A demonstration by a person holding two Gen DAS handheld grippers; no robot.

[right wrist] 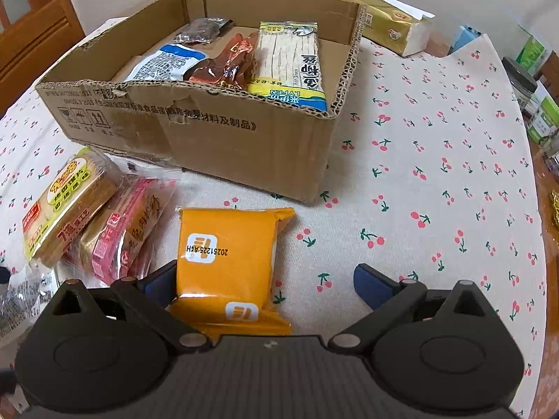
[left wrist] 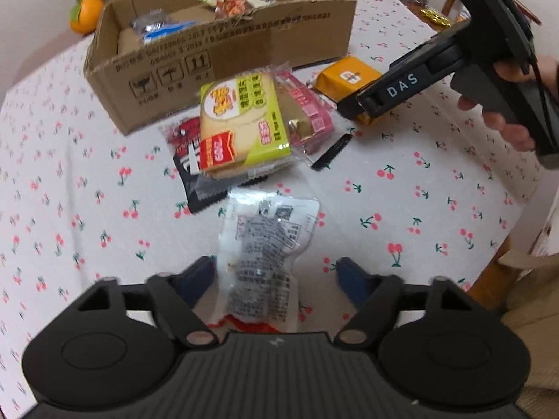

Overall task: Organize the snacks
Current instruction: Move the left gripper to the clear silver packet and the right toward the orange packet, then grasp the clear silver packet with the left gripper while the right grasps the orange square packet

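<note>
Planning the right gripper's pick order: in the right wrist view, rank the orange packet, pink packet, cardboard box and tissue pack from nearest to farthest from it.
1. Orange packet, between the open right gripper's fingers, nearer the left one.
2. Pink packet, to the left.
3. Cardboard box, ahead.
4. Tissue pack, behind the box, to the right.

Matte black left gripper (left wrist: 276, 272), blue pads (left wrist: 349, 279), silver pivot pins; right gripper (right wrist: 265, 279) alike, "DAS" lettered white, bare-skinned hand (left wrist: 506, 118).
</note>
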